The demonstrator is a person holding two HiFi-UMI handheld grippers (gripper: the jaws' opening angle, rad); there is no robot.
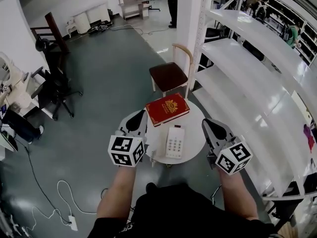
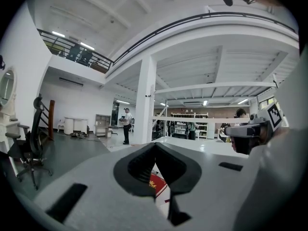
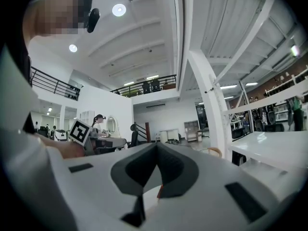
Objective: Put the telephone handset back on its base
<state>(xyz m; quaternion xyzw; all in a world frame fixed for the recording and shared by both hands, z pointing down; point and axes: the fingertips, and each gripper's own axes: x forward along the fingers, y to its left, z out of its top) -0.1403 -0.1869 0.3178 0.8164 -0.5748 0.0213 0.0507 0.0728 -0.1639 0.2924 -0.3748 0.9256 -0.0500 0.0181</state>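
Note:
A white telephone (image 1: 175,142) with a grey keypad lies on the small round white table (image 1: 193,135), just in front of a red book (image 1: 167,109). I cannot tell its handset from its base. My left gripper (image 1: 143,112) hangs over the table's left edge, jaws shut and nothing in them. My right gripper (image 1: 205,121) is over the right edge, also shut and empty. Both are apart from the telephone. In the left gripper view the closed jaws (image 2: 155,144) hide most of the table; a bit of the red book (image 2: 154,182) shows below them. The right gripper view shows closed jaws (image 3: 157,144).
A wooden chair (image 1: 171,75) with a brown seat stands behind the table. White shelving (image 1: 257,58) runs along the right. A black office chair (image 1: 57,86) is at the left, and a cable (image 1: 59,192) lies on the grey floor. A person (image 1: 172,1) stands far back.

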